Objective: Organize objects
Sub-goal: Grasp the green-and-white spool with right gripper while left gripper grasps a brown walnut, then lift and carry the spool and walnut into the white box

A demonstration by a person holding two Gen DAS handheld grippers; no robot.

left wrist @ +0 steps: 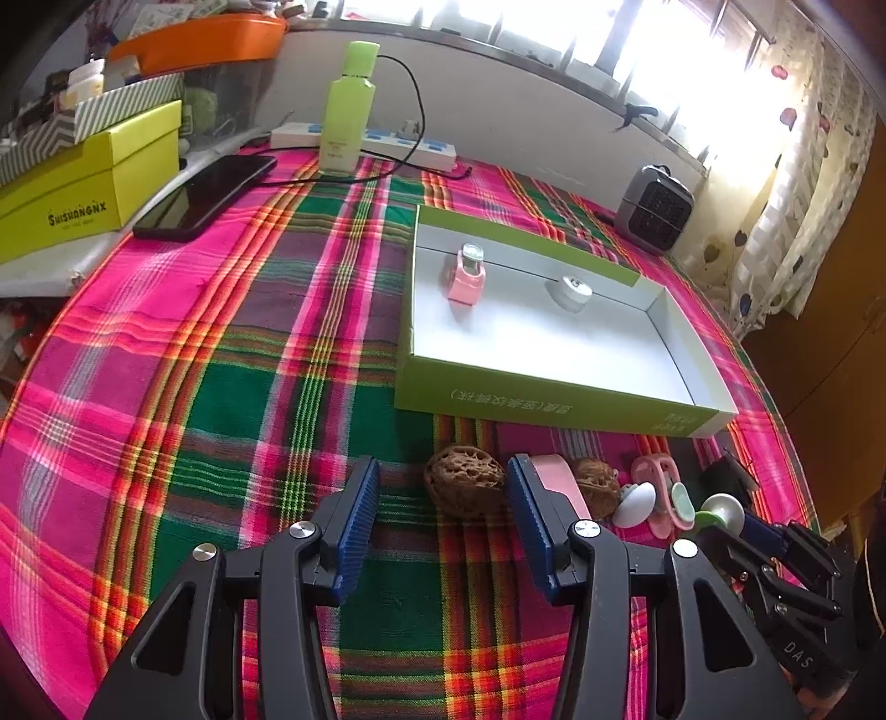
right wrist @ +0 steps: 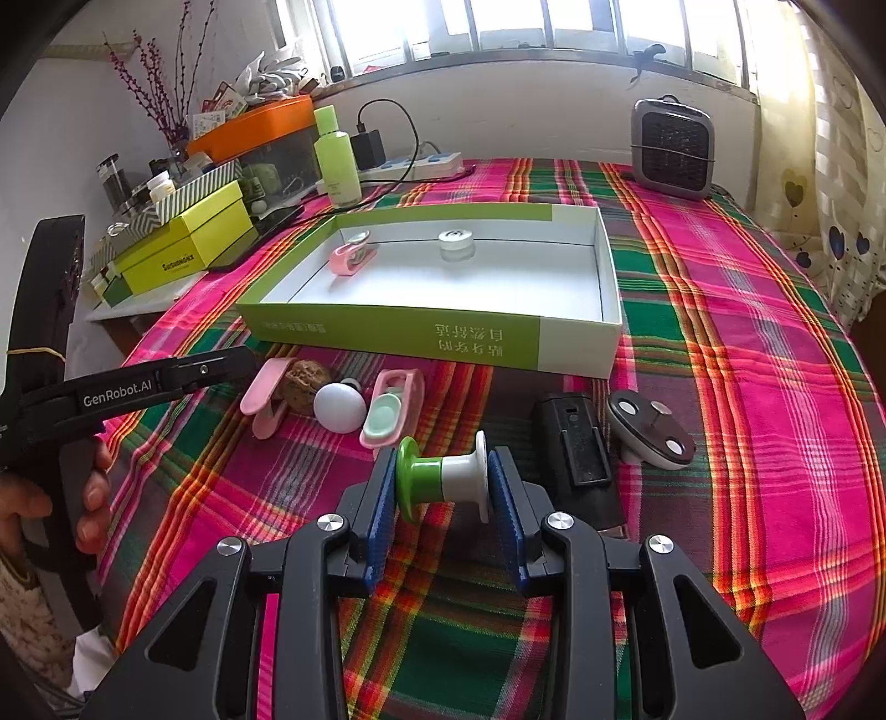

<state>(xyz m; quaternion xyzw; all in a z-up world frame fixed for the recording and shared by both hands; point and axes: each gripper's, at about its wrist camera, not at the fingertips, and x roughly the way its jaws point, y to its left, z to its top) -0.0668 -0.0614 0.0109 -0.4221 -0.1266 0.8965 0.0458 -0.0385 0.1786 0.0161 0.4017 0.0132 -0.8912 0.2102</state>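
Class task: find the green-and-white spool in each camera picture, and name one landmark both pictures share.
Left wrist view: green-and-white spool at lower right, in the right tool.
Right wrist view: spool at lower centre, between the tool's blue pads.
Shared landmark: the green-sided box on the plaid cloth.

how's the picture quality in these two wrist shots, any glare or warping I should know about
Left wrist view: the window is blown out to white, washing out the curtain; fisheye bends the tablecloth stripes. Right wrist view: window glare is milder, the box edges curve, corners go dark, and the near fingers look sharp.
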